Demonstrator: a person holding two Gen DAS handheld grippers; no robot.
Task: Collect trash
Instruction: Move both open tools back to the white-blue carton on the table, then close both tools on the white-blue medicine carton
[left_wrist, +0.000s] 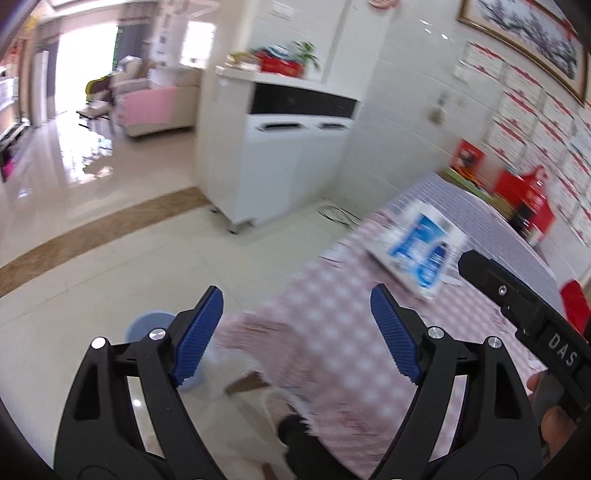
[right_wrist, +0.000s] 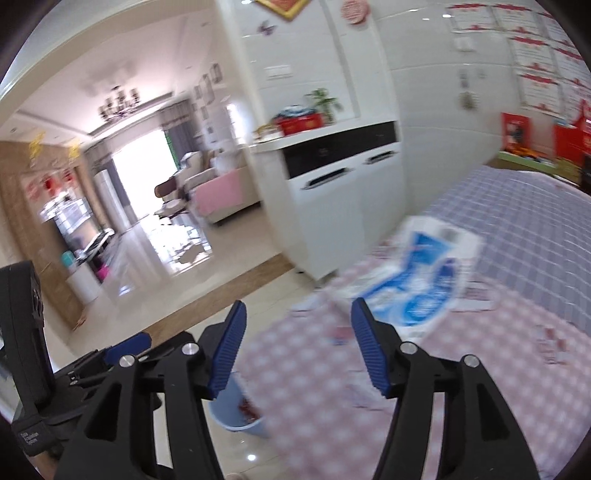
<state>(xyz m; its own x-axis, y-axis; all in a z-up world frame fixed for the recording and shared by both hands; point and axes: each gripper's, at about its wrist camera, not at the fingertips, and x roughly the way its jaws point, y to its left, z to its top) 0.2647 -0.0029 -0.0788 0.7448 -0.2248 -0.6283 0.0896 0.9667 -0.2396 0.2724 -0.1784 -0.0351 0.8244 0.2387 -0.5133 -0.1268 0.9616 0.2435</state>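
A white and blue package (left_wrist: 419, 247) lies on the pink checked tablecloth (left_wrist: 332, 332); it also shows in the right wrist view (right_wrist: 417, 280). A light blue bin (right_wrist: 240, 413) stands on the floor by the table edge, with reddish scraps inside; part of its rim (left_wrist: 147, 321) shows in the left wrist view. My left gripper (left_wrist: 297, 332) is open and empty above the table edge. My right gripper (right_wrist: 297, 349) is open and empty, short of the package. Small paper scraps (right_wrist: 476, 301) lie near the package. Both views are blurred.
A white cabinet (left_wrist: 280, 162) stands on the tiled floor beyond the table. Red boxes (left_wrist: 528, 199) sit at the table's far end by the wall. The right gripper's black body (left_wrist: 517, 295) shows at right in the left wrist view. A living room opens at left.
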